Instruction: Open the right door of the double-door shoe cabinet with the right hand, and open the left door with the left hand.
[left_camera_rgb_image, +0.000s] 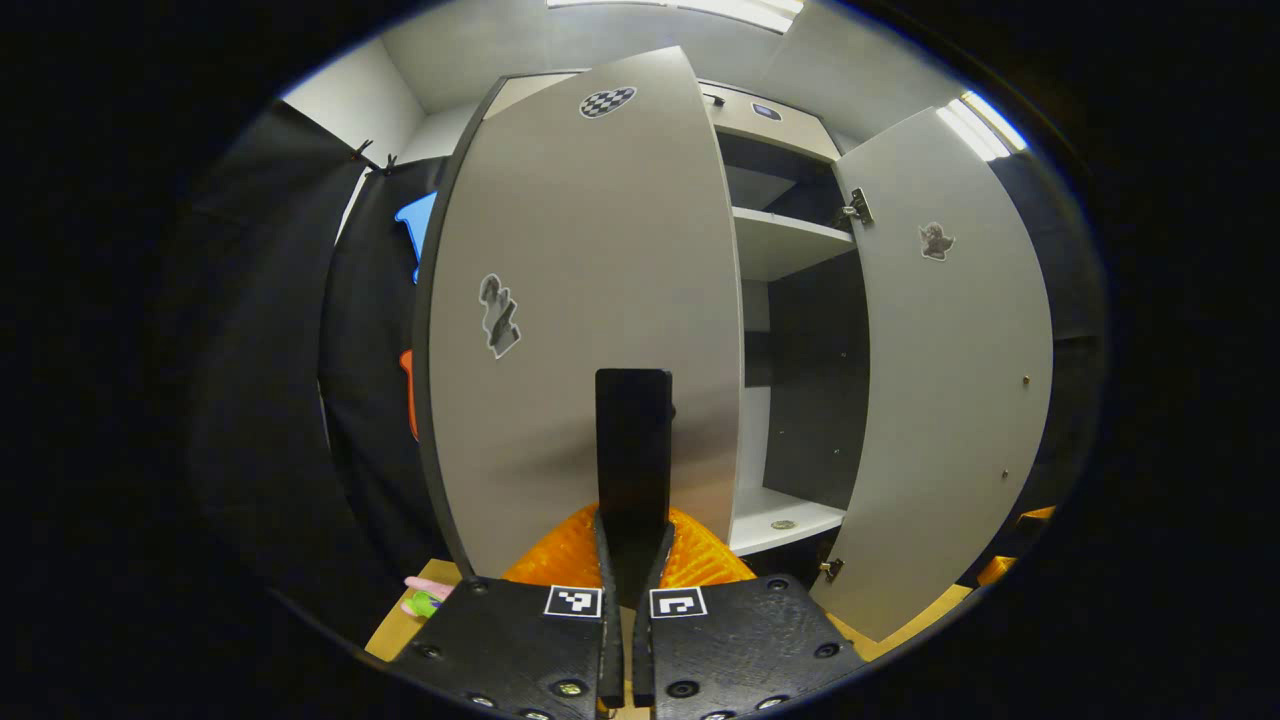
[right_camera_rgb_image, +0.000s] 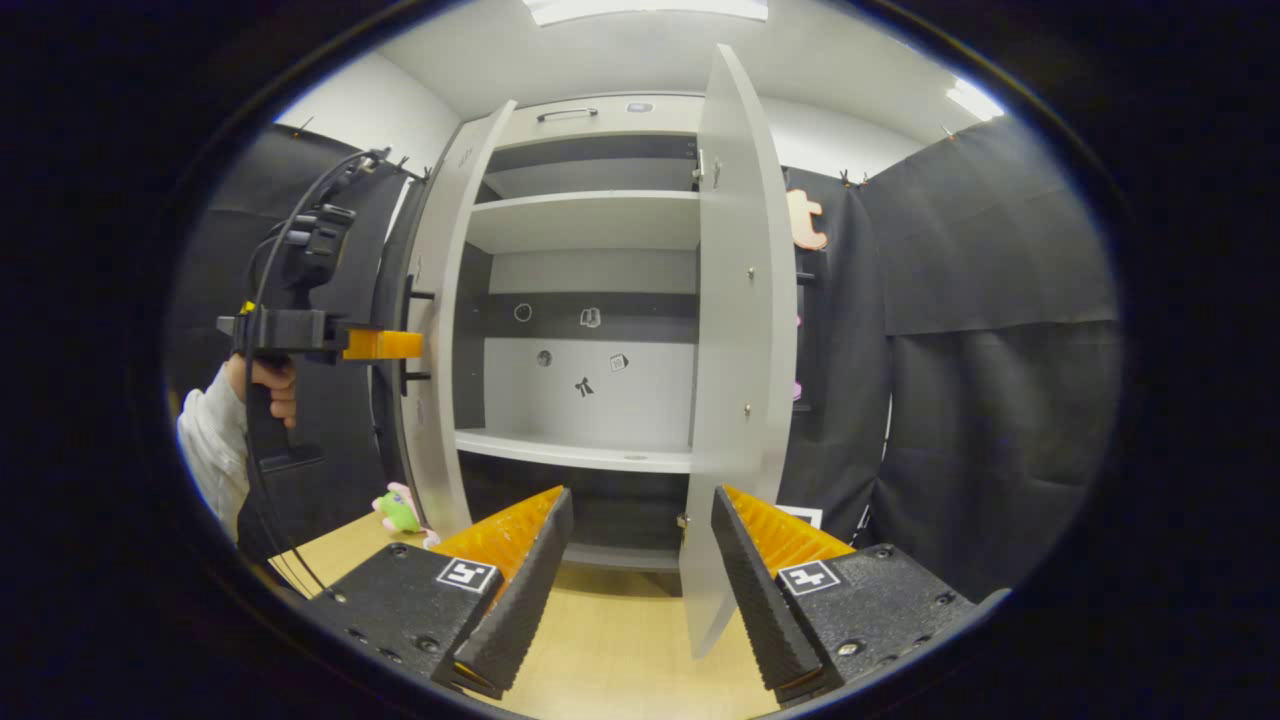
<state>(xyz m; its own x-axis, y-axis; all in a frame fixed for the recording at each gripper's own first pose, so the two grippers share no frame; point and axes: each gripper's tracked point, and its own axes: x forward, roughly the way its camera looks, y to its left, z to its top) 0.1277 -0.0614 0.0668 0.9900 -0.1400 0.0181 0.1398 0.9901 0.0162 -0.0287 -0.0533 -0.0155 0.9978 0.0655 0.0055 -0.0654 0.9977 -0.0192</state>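
Two doors stand open already, so the job looks near its end, with only the left one in hand. Nearest in the left gripper view, the left tool has its fingers drawn narrow onto a dark upright handle mounted on the left door, which rises straight ahead of it. In the right gripper view, the right tool is spread wide and grips nothing, hanging over the table; the right door stands edge-on just ahead, between its fingers and a little toward the right one. Beyond both doors, the cabinet's shelf lies exposed. My guess: the next move is a further outward swing of the left door along its hinge arc, then a release.
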